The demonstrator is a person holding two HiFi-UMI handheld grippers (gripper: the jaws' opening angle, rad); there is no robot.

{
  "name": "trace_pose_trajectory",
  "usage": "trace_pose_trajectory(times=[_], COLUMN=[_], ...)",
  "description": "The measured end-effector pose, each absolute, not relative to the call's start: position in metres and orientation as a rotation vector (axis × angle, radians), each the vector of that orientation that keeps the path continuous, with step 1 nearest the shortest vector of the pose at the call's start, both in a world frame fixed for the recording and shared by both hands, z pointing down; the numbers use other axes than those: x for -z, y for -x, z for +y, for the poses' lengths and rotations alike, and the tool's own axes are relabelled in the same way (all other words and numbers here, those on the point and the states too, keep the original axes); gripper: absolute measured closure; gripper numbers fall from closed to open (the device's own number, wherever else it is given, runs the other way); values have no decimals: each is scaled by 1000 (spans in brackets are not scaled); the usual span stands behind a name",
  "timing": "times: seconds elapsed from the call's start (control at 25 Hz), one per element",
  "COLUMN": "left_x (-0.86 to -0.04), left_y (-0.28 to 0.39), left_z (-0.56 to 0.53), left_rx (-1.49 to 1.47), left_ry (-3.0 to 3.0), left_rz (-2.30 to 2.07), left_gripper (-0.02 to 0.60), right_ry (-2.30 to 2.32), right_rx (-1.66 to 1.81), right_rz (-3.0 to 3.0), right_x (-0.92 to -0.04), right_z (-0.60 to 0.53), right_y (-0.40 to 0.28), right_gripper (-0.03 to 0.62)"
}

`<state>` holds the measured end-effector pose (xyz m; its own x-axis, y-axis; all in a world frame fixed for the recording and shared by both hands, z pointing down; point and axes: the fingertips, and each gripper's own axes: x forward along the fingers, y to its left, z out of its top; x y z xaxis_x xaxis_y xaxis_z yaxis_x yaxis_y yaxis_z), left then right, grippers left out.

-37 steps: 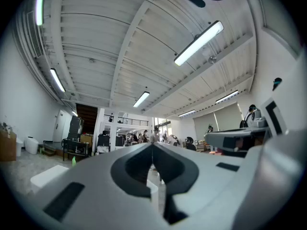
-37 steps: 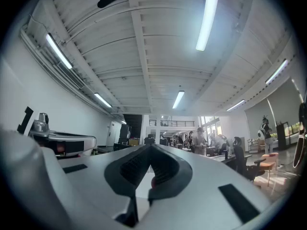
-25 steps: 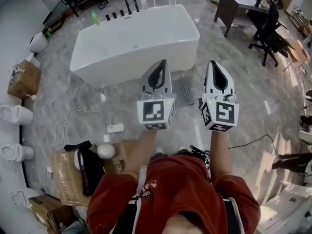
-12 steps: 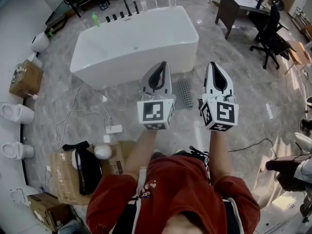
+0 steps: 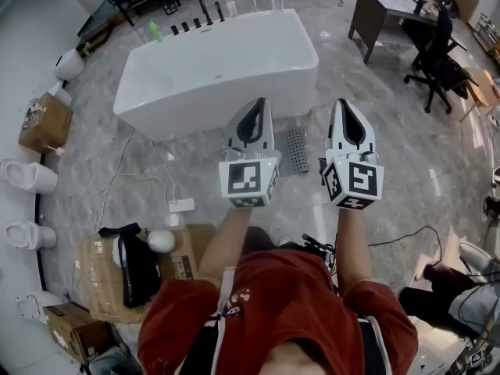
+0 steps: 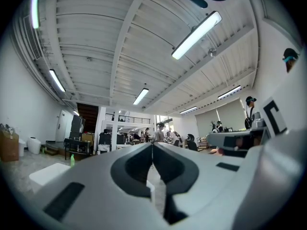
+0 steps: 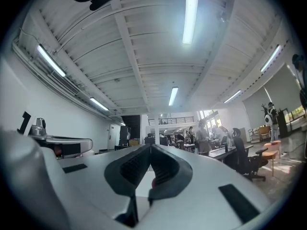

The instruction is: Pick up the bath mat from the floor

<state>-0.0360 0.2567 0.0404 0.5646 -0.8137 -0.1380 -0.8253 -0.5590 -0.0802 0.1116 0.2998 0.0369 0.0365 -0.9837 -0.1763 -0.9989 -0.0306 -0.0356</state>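
Note:
The bath mat [image 5: 297, 148], a small grey perforated rectangle, lies flat on the marble floor just in front of the white bathtub [image 5: 219, 69]. In the head view it shows between my two grippers, partly hidden by the left one. My left gripper [image 5: 260, 101] and right gripper [image 5: 344, 101] are held side by side at waist height, well above the floor, both pointing forward. Both are shut and hold nothing. The left gripper view shows its jaws [image 6: 152, 144] closed against each other and aimed level across the room; the right gripper view shows the same [image 7: 150, 146].
A power strip [image 5: 182, 205] with white cables lies on the floor at left. Cardboard boxes [image 5: 117, 276] and toilets [image 5: 23, 176] line the left side. A desk [image 5: 387, 10] and an office chair [image 5: 437, 53] stand at the far right.
Both grippers stay where they were, shut. The head view has shifted slightly, and a person at the lower right edge has moved.

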Motion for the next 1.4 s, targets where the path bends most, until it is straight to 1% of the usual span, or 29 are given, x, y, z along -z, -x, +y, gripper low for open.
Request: trace_pose_trajectory(times=[0.6,1.4], left_x=[-57,-69], left_y=[27,45], left_z=[194,31], left_rx=[-130,-125], left_ry=[2673,2782], left_rz=[1418,1395], left_gripper=[565,565], right_ry=[2190,2286], right_rx=[-148,-134], right_rz=[2083,2129], right_x=[-51,-55], right_z=[239,81], right_y=[-124,-93], right_gripper=[582,582])
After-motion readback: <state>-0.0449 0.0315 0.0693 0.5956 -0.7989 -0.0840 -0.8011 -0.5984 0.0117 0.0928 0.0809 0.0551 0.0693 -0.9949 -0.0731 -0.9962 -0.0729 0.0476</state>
